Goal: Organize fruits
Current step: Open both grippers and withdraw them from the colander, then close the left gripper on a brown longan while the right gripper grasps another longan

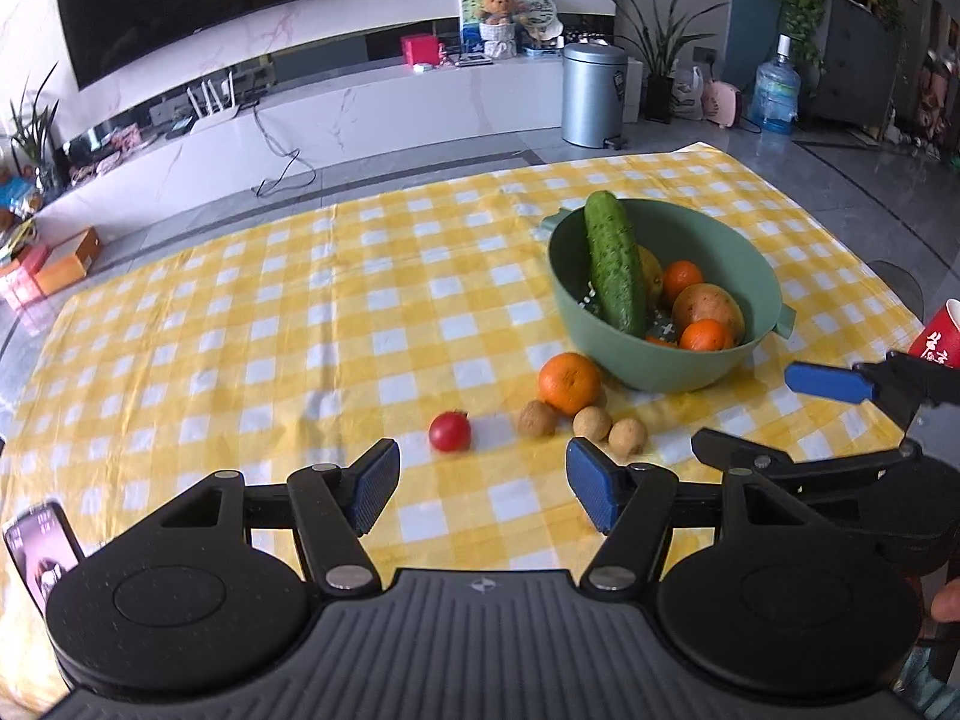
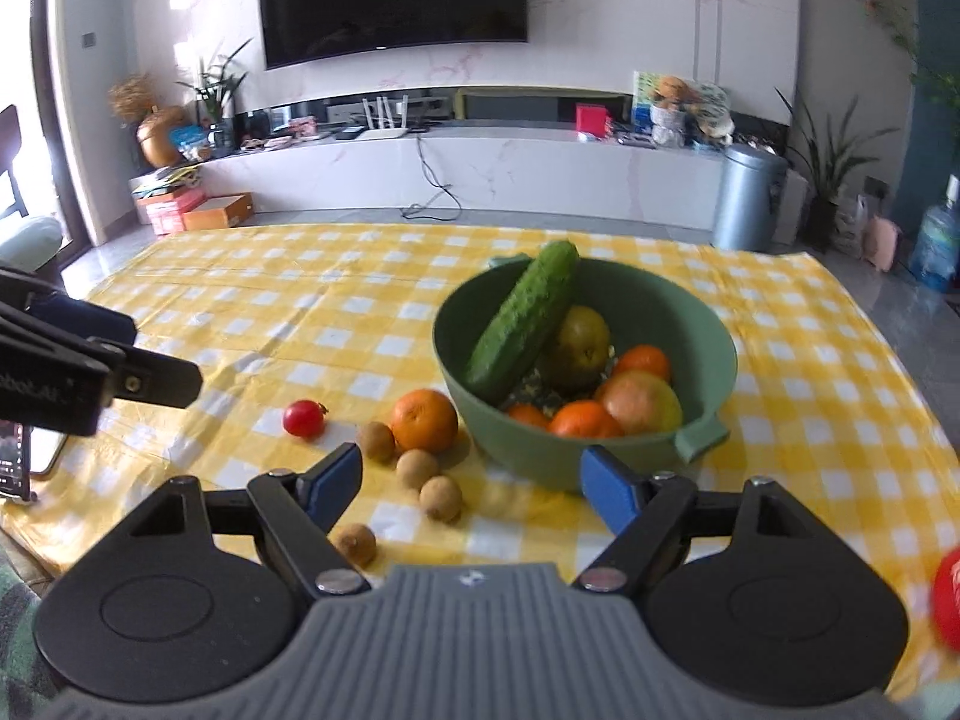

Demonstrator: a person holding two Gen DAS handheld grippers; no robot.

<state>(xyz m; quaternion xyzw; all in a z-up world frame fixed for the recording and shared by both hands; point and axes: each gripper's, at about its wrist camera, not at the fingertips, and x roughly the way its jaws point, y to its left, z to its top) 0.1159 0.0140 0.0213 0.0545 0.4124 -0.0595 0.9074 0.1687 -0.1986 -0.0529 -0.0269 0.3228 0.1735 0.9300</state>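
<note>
Fruit beside the green bowl (image 2: 600, 462)
Both the left gripper (image 1: 483, 483) and the right gripper (image 2: 474, 483) are spread, holding nothing, near the orange (image 2: 424, 420).

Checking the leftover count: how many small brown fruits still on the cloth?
4: one left of the loose orange at, two in front of it, one nearest the right gripper. None seen hidden.

A bowl (image 2: 600, 468) stands on the surface (image 2: 300, 312), holding a cucumber (image 2: 522, 324) that leans on its far rim, a pear (image 2: 579, 348) and several oranges. Just left of the bowl lies an orange (image 2: 424, 420), with a tomato (image 2: 305, 418) further left. Four longans lie nearer the camera, one (image 2: 377, 440) touching the orange. A phone (image 2: 18, 456) lies at the left edge.
</note>
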